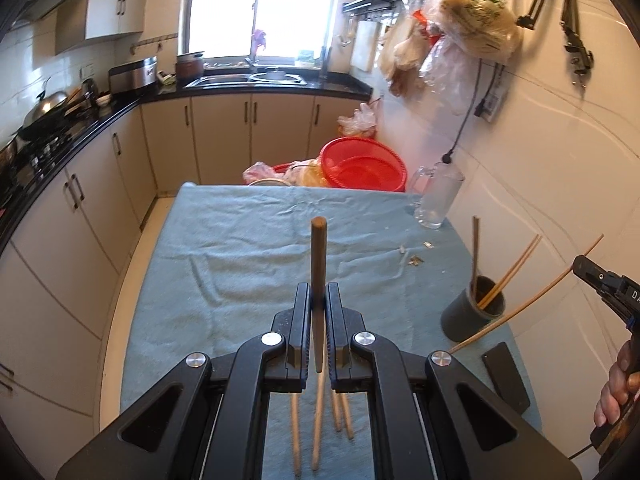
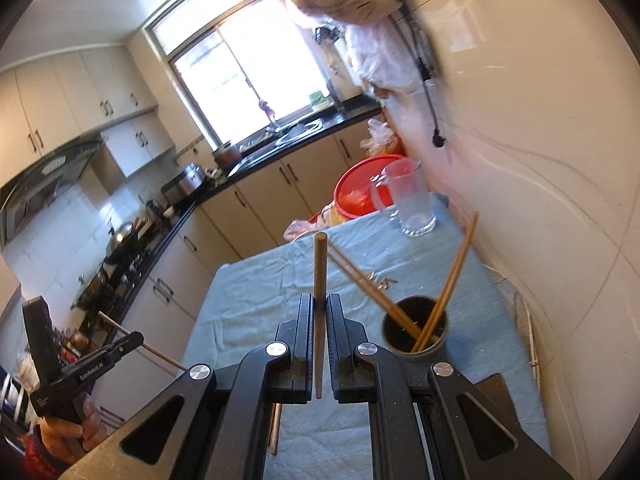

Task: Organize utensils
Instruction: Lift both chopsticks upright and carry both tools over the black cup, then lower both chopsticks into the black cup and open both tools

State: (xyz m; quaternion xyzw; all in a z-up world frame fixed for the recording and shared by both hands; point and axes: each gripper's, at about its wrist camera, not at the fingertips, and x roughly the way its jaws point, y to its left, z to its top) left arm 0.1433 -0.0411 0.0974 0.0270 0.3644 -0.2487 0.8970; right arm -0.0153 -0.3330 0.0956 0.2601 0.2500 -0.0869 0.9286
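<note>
Our right hand-held gripper [image 2: 319, 312] is clamped on one chopstick [image 2: 320, 264], and our left hand-held gripper [image 1: 319, 308] on another chopstick [image 1: 319, 256]. With the holder cup [image 2: 414, 332] at lower right, we should tip each chopstick downward over its mouth before releasing.

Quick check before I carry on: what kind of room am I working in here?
A home kitchen, most likely: a sink under the window, a wok on the stove, and cabinets below a dark countertop.
</note>
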